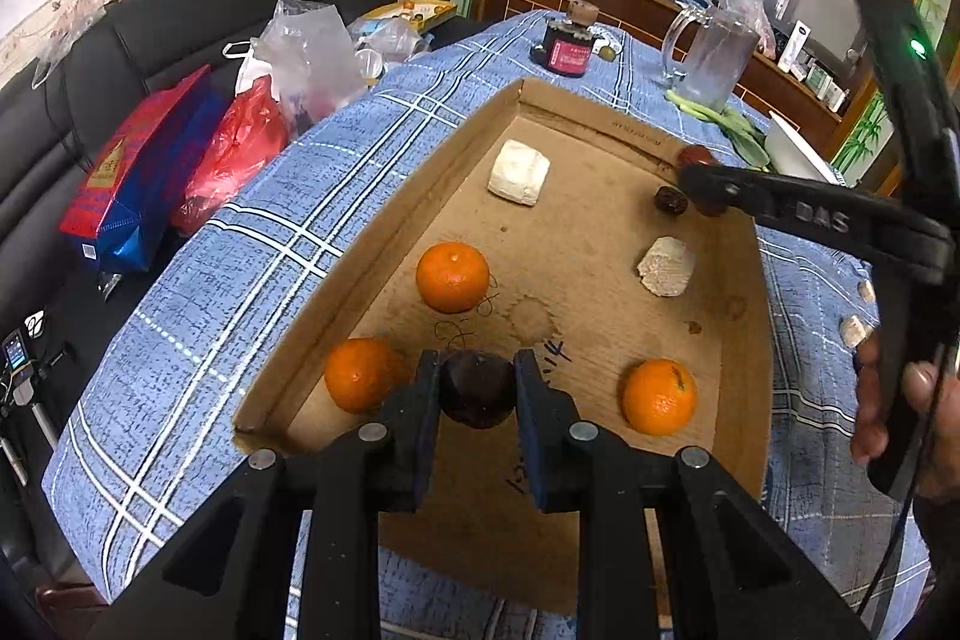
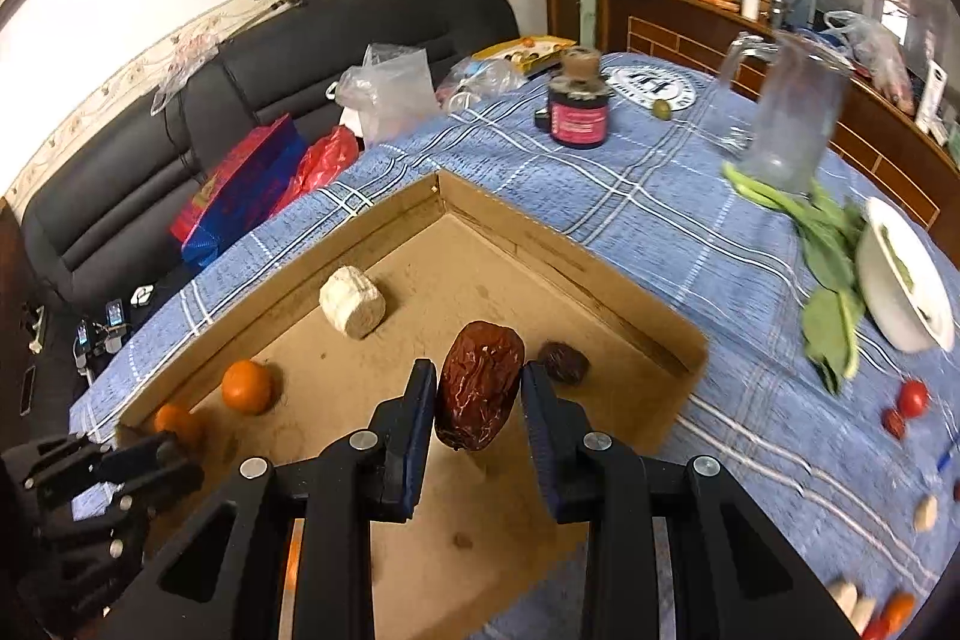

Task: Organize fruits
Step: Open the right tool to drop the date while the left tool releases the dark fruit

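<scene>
My left gripper (image 1: pixel 477 370) is shut on a dark purple round fruit (image 1: pixel 477 394), low over the near end of a shallow cardboard tray (image 1: pixel 384 244). Three oranges (image 1: pixel 452 276) (image 1: pixel 360 373) (image 1: pixel 659 396) lie in the tray with two white chunks (image 1: pixel 519 172) (image 1: pixel 666 266) and a dark wrinkled date (image 1: pixel 671 200). My right gripper (image 2: pixel 479 376) is shut on a red-brown date (image 2: pixel 480 385) above the tray's far right corner, beside the dark date (image 2: pixel 563 363). In the left wrist view the right gripper (image 1: pixel 699 181) reaches in from the right.
On the blue checked tablecloth (image 2: pixel 660 244) stand a dark jar (image 2: pixel 578 112) and a glass pitcher (image 2: pixel 786 124). Green leaves (image 2: pixel 828 280), a white bowl (image 2: pixel 906 292) and cherry tomatoes (image 2: pixel 912 397) lie right of the tray. Bags (image 1: pixel 228 154) sit on the black sofa at left.
</scene>
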